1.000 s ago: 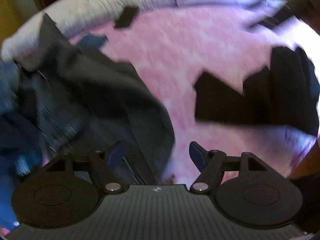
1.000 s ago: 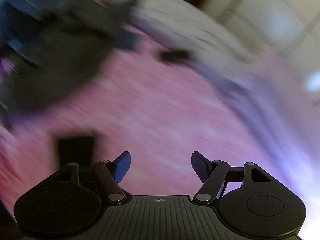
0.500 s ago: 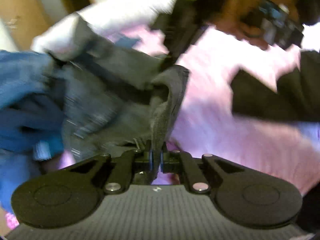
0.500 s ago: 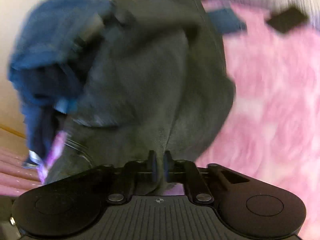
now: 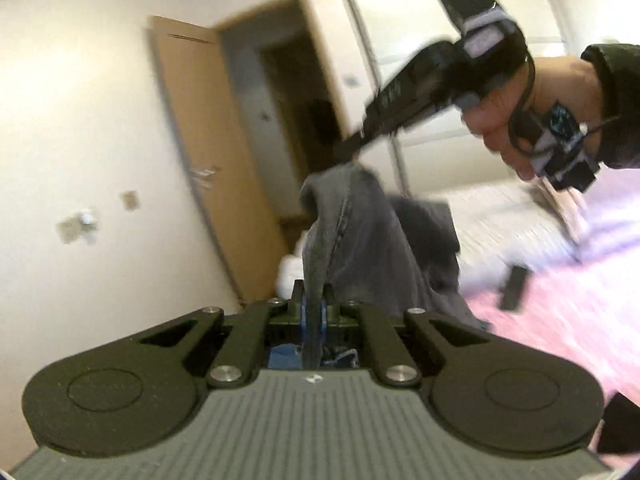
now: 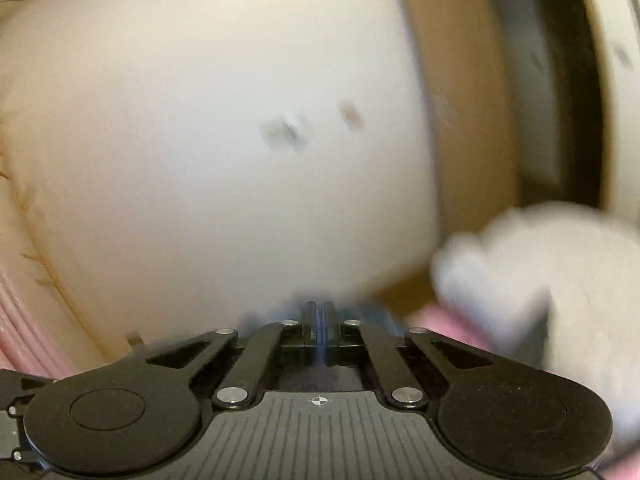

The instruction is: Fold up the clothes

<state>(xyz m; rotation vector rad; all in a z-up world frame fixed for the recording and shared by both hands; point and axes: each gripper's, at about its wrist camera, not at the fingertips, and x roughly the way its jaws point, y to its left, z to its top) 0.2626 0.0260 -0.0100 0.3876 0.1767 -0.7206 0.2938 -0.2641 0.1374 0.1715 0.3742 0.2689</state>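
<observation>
Grey denim garment (image 5: 372, 236) now hangs lifted above the pink fuzzy bed cover (image 5: 560, 320), its edge pinched in the closed left tongs (image 5: 314, 308); the right tongs (image 5: 346, 152), closed too, grip its far end, ready for spreading.

A pale wall (image 5: 80, 120) fills the left of the left wrist view, marked by a few small patches (image 5: 76, 226). Beside it a light brown door (image 5: 208, 152) stands open on a dark doorway (image 5: 296, 120). White cupboard panels (image 5: 400, 60) run behind. Lower right lies a pink bedspread (image 5: 560, 320), with a small dark flat object (image 5: 514, 288) on it and a white ribbed cover (image 5: 500, 220) beyond. The right wrist view is blurred: wall, door, something white at right.
</observation>
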